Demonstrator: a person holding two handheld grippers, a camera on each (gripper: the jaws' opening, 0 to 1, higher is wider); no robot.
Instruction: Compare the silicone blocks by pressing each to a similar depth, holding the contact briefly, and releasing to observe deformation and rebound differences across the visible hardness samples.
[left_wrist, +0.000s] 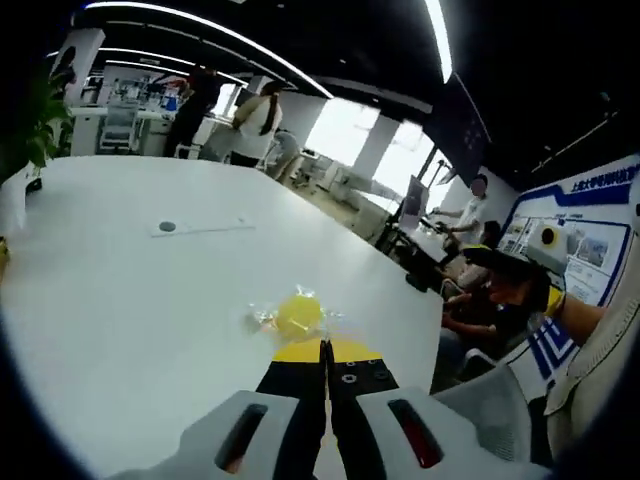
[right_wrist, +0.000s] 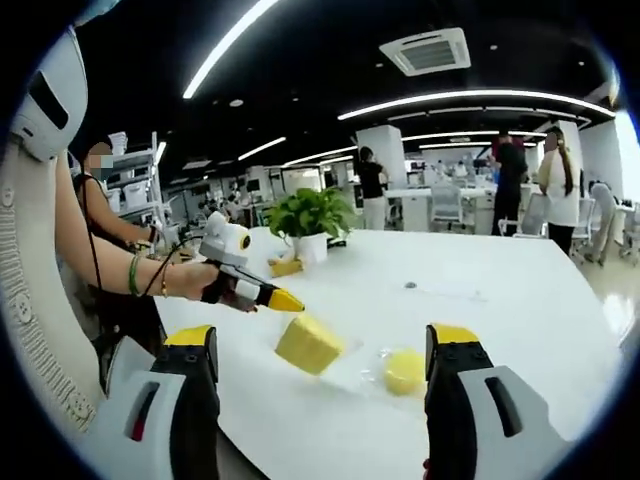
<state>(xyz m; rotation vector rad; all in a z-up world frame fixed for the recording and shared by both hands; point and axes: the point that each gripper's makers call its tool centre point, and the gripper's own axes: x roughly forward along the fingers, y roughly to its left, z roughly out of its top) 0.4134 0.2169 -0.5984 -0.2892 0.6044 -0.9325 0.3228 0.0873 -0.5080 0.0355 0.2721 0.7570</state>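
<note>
In the left gripper view the left gripper (left_wrist: 324, 352) rises from the bottom edge with its two yellow-tipped jaws pressed together, nothing between them. Just beyond the tips a round yellow silicone block (left_wrist: 298, 315) lies on the white table (left_wrist: 120, 290) in a clear crinkled wrapper, near the jaws but not touching them.

The right gripper view gives what the other lacks: two samples instead of one. The right gripper (right_wrist: 325, 350) has its jaws spread wide, and between and beyond them lie a squarish yellow silicone block (right_wrist: 309, 344), tilted on an edge, and the round one (right_wrist: 403, 371) close to the right-hand jaw, again in clear wrap. Neither is held. From the left of this view the other gripper (right_wrist: 288, 301) comes in, gripped in a person's hand (right_wrist: 190, 279) with a green band at the wrist; its yellow tip sits just above and left of the squarish block — whether it touches, I cannot tell.

Farther along the table, the left gripper view shows a small dark disc (left_wrist: 167, 227) beside a thin pale strip. The right gripper view has a potted plant (right_wrist: 311, 219) standing on the table, and past it three people standing in the office — one behind the plant, two at the far right
</note>
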